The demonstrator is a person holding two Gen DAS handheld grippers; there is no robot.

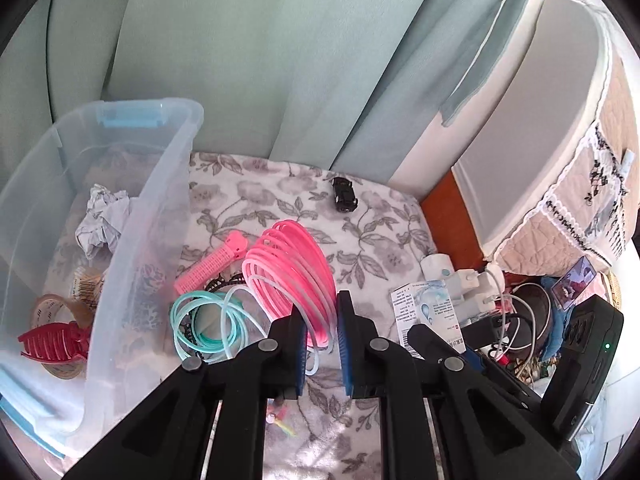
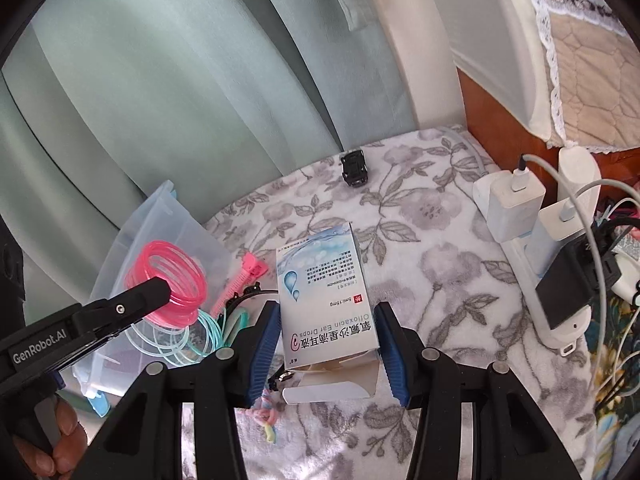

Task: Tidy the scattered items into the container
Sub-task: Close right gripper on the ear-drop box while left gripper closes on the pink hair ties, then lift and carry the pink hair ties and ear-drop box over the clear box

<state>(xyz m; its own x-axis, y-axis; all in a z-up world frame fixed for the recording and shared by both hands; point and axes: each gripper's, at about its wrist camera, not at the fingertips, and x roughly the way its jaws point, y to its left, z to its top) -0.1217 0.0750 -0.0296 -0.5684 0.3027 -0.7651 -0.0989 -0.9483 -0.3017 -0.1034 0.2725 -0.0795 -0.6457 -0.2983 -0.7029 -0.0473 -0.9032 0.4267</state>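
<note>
With a red claw clip (image 1: 52, 342) and tape already in the clear plastic bin (image 1: 132, 216) left of it, the left claw (image 1: 322, 338) pinches pink plastic rings (image 1: 288, 276), the right claw (image 2: 326, 342) grips a white ear-drops box (image 2: 324, 296), and beyond them a black toy car (image 1: 344, 195) waits.

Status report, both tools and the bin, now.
Left tool shut on pink rings. Right tool shut on ear drops box. Clear bin open at left, path unobstructed. Toy car, pink roller not yet binned.
</note>
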